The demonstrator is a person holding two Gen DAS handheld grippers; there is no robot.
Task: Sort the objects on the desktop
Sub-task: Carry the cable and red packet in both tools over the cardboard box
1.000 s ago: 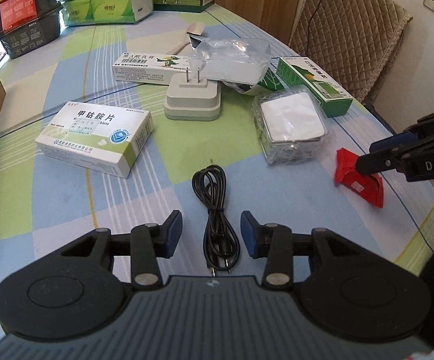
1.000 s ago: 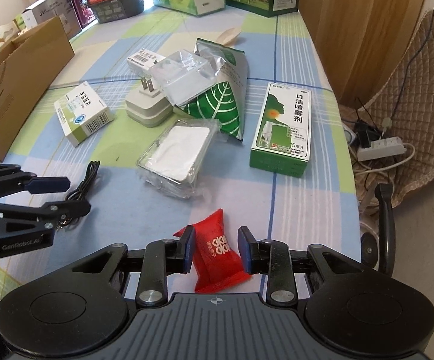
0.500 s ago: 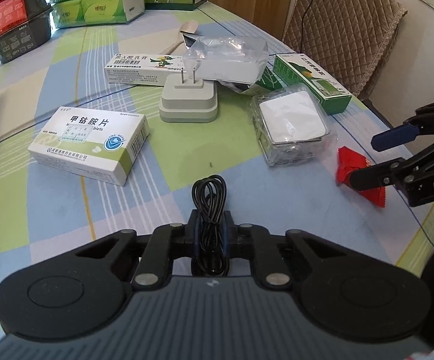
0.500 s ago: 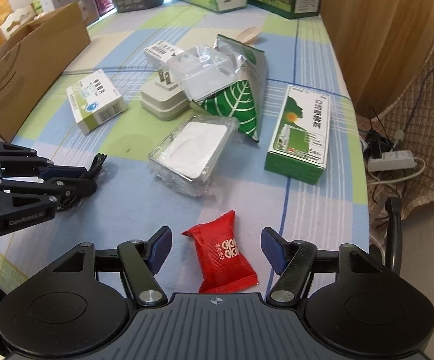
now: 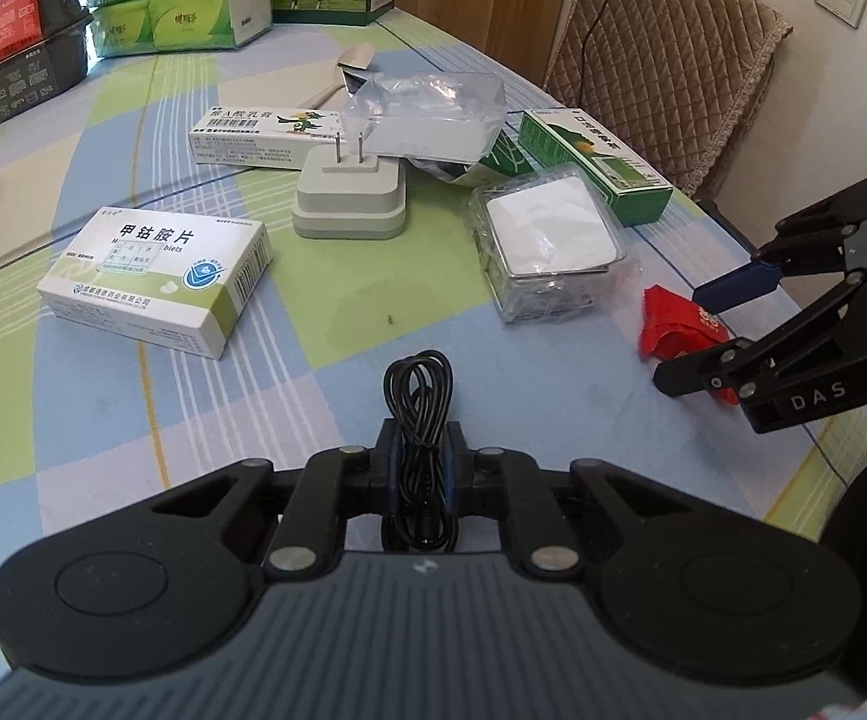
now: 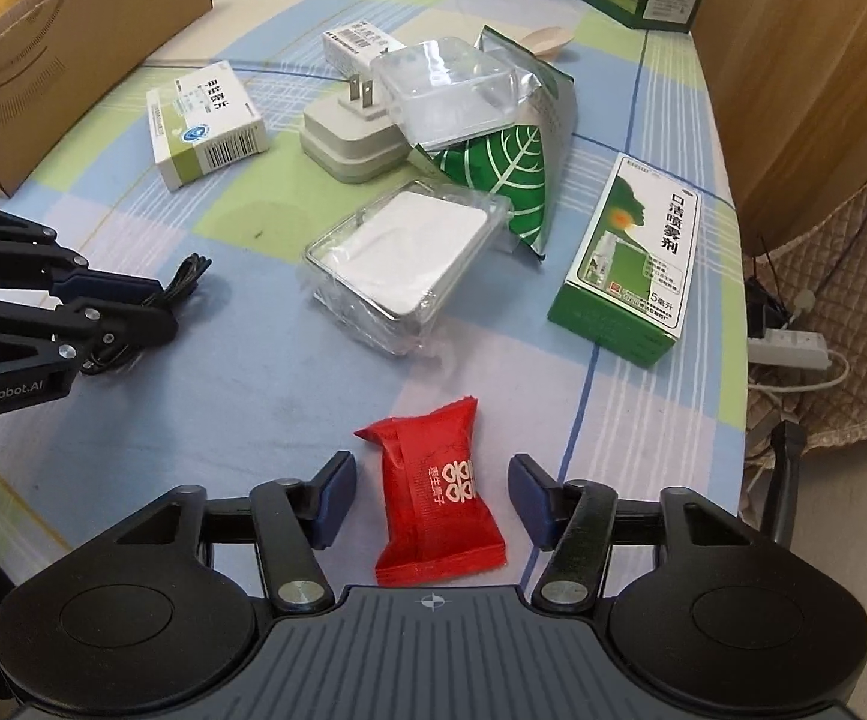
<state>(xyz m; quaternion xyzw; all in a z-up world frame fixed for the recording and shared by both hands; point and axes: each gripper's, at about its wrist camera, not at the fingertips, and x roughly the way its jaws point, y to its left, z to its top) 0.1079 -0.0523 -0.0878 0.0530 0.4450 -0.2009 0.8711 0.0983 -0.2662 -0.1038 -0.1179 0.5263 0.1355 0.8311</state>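
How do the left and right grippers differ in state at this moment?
The left gripper is shut on the black cable; the right gripper is open. The left one has its object clamped between its fingers, while the right one only straddles the red packet, its fingers clear of the wrapper on both sides. Both sit low over the checked tablecloth.

Medicine boxes: three — white-green (image 5: 154,282), long white (image 5: 253,135), green spray (image 6: 628,261)
Cables: one — black (image 5: 420,414)
Plugs: one (image 5: 349,201)
Red packets: one (image 6: 436,495)
Clear plastic boxes: two (image 6: 400,264) (image 6: 448,96)
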